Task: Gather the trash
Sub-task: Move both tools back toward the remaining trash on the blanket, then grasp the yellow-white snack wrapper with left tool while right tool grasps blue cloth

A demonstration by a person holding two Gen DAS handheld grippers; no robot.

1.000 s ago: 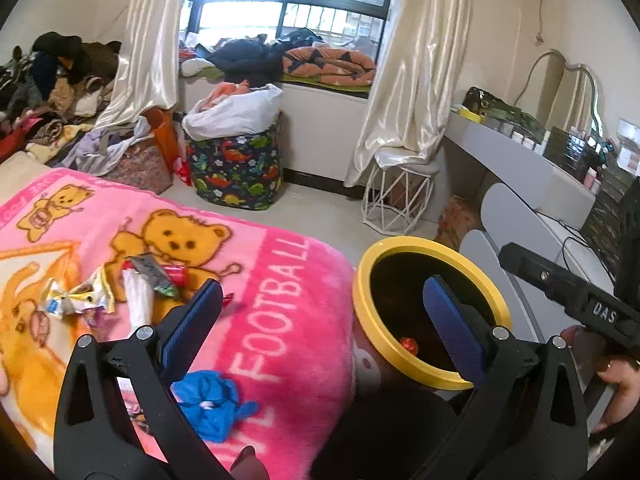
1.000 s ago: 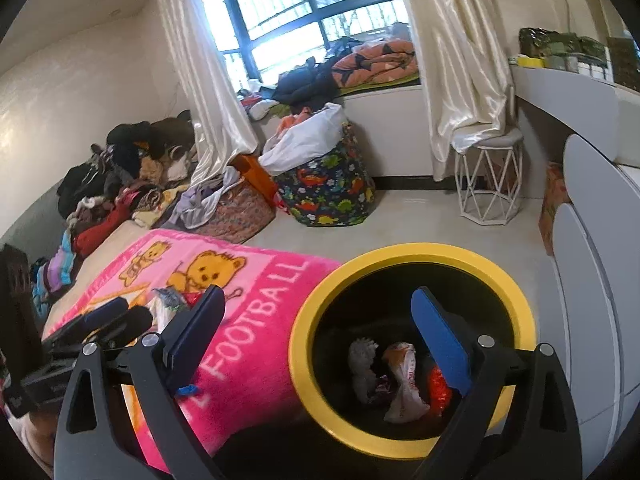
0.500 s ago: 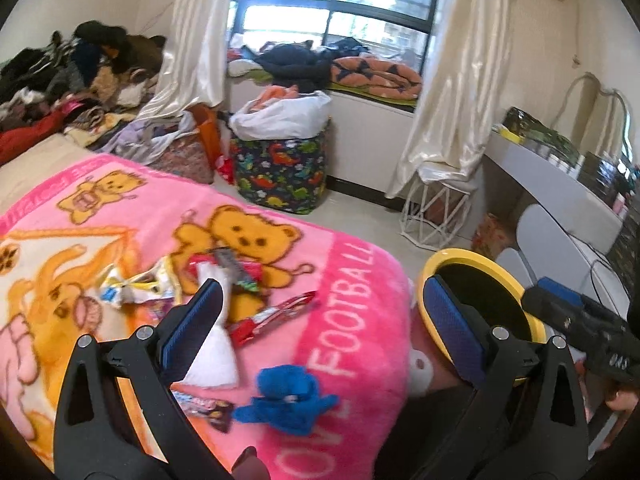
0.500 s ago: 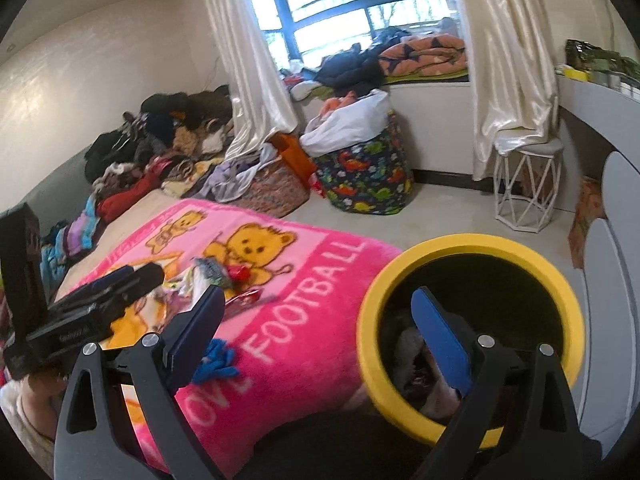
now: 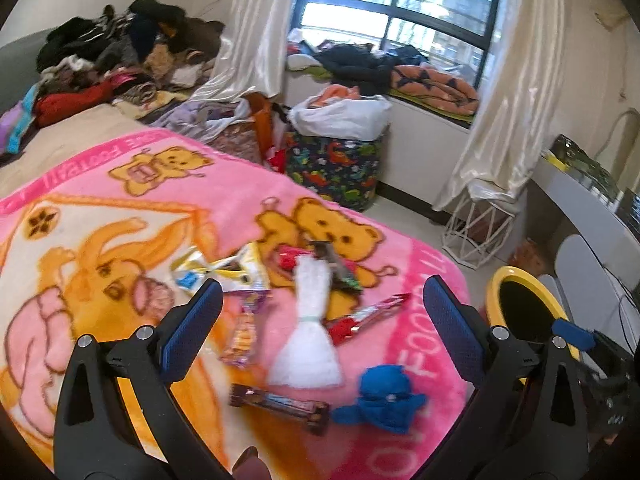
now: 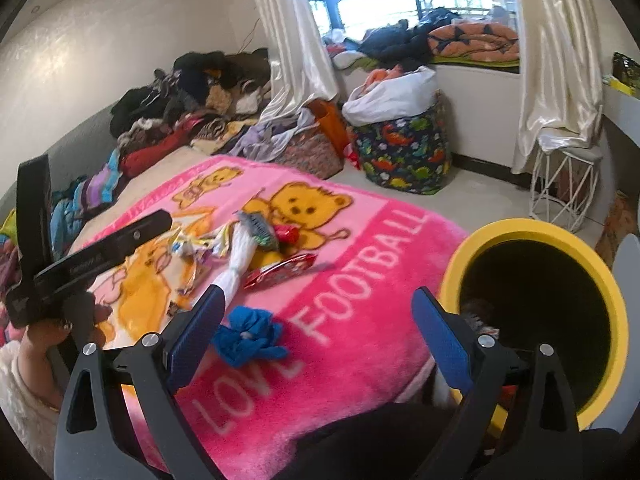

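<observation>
Left gripper spread wide, holding nothing, above wrappers on pink blanket; right gripper likewise wide and empty. White wrapper dead centre, chocolate bar at 6 o'clock of it, blue wad at 5 o'clock. Yellow-rimmed bin at 3 o'clock, just beside blanket edge.

We are holding our left gripper with its jaws spread wide, nothing between the blue pads; it is filling the lower part of the left wrist frame. Our right gripper is likewise gaping, empty, across the bottom of its own frame. At the left edge of the right wrist view, our left hand is gripping the left tool's black handle, a fuzzy white sleeve showing below the wrist
</observation>
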